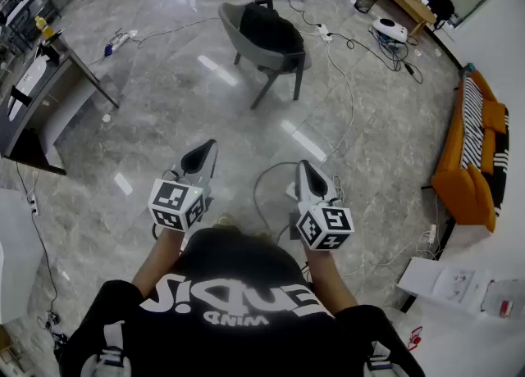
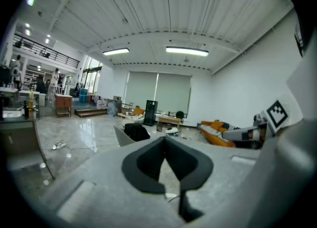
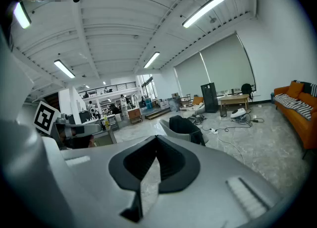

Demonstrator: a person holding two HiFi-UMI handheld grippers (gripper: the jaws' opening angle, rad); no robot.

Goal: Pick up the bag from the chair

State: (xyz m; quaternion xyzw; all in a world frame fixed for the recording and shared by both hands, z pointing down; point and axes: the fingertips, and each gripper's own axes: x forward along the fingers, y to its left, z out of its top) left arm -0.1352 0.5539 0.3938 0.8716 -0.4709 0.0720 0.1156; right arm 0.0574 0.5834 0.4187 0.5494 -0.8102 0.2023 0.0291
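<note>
One chair (image 1: 235, 33): grey, upper middle of frame.
Bag (image 1: 269, 31): black, lying in the chair's seat.
Left tool (image 1: 206, 149): jaws closed, empty, lower centre, well apart from bag.
Right tool (image 1: 306, 168): same, jaws closed, empty.

Head cam looks steeply down from above the person, so the left gripper (image 1: 207, 150) and right gripper (image 1: 306, 169) sit low in frame and the chair (image 1: 234, 31) is well off up top. Each gripper cam rides right behind its own jaws, facing almost level across the room. All three share the chair and the orange sofa (image 1: 459, 179).
</note>
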